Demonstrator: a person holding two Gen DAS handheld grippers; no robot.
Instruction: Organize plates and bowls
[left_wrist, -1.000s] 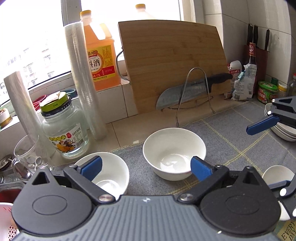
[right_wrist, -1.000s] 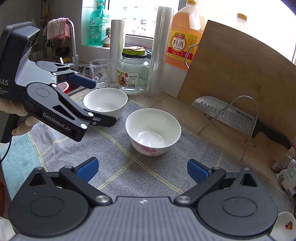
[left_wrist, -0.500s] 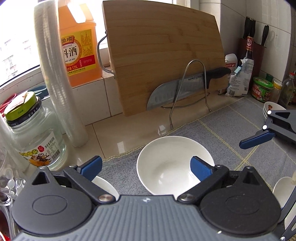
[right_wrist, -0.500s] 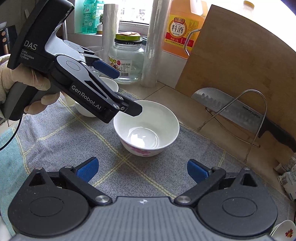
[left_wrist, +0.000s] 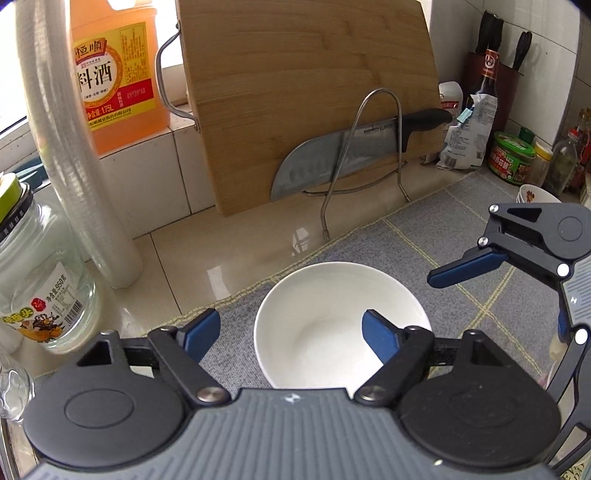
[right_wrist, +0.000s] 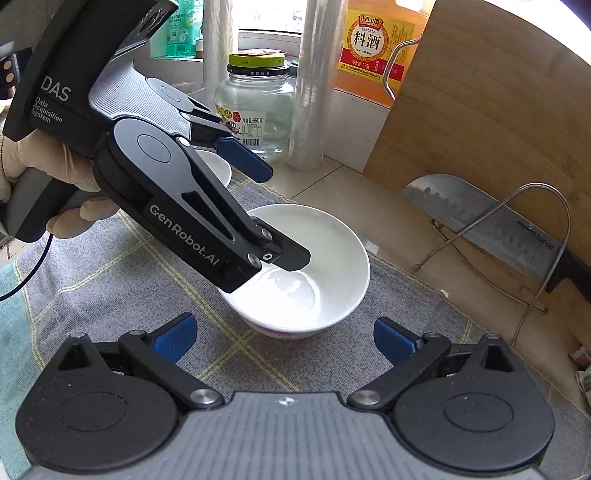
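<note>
A white bowl (left_wrist: 325, 314) with a pink flower pattern near its base (right_wrist: 314, 258) stands on the grey checked cloth (right_wrist: 110, 288). My left gripper (left_wrist: 290, 336) is tilted down over it. Its jaws are closing, with the bowl's left rim between them: the right finger reaches inside the bowl, the left one is outside, and a gap still shows. From the right wrist view, the left gripper (right_wrist: 266, 206) has its lower fingertip dipped into the bowl. My right gripper (right_wrist: 284, 338) is open just in front of the bowl and holds nothing. A second white bowl (right_wrist: 218, 166) sits behind the left gripper.
A bamboo cutting board (left_wrist: 306, 96) leans on the wall with a knife (left_wrist: 343, 158) in a wire rack. A glass jar (right_wrist: 255, 107), rolls of film (left_wrist: 74, 147) and an orange bottle (left_wrist: 114, 81) stand at the back. More bowls (left_wrist: 535, 194) are stacked at the right.
My left gripper has moved forward and down over the flowered bowl, its jaws have narrowed, and one finger is now inside the bowl. My right gripper has come closer to the bowl.
</note>
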